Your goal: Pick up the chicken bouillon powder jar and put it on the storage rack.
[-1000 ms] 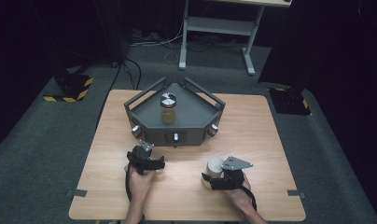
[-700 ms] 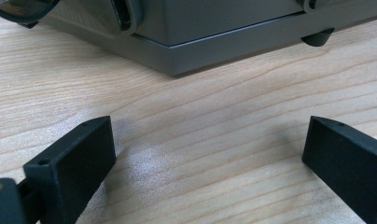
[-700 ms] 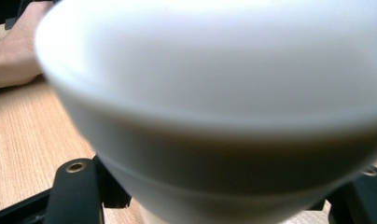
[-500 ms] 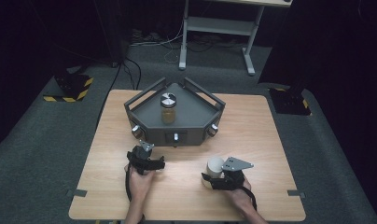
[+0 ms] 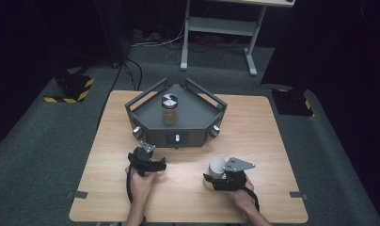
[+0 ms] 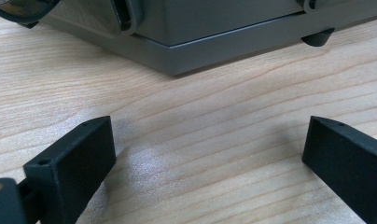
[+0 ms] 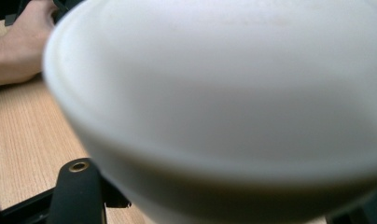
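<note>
Dim dark surroundings frame a brightly lit table (image 5: 273,141) with mild glare patches, while the white cup (image 7: 224,107) against the right gripper's camera is badly blurred.

One jar (image 5: 169,109), one white cup (image 5: 215,167), one grey tray (image 5: 197,123), two tongs.

A lab or test room is suggested: dark walls, grey carpet (image 5: 37,155), hazard-striped blocks (image 5: 70,89), wooden table (image 5: 254,122).
</note>
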A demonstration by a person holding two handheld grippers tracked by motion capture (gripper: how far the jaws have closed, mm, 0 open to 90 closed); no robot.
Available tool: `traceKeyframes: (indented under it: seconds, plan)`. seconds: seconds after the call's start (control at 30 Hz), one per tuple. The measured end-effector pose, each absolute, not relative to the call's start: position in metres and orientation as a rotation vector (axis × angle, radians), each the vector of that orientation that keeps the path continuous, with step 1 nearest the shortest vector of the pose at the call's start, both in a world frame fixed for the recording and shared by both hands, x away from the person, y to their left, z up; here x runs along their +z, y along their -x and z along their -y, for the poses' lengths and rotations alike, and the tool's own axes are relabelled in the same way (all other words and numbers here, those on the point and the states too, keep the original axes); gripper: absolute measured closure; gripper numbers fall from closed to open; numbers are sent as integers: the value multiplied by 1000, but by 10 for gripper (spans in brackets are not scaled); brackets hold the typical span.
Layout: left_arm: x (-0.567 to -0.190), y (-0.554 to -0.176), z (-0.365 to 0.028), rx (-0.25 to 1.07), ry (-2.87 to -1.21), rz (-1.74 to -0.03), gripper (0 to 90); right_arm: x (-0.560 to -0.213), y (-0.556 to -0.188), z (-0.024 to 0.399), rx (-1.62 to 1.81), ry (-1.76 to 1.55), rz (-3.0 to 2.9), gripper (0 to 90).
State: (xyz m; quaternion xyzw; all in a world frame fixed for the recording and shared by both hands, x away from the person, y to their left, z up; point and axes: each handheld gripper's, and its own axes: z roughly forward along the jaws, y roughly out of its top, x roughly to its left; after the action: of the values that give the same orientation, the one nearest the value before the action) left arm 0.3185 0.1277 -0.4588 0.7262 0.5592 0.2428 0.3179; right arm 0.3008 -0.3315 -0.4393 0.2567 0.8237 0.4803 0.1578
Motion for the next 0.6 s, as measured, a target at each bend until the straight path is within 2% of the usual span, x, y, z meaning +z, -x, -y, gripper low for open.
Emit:
traceKeyframes:
  seconds: [0.6]
  plan:
    - [-459, -318, -128, 639, -1910, -1472, 25, -414, -324, 342, 1442, -747, -2389, 328]
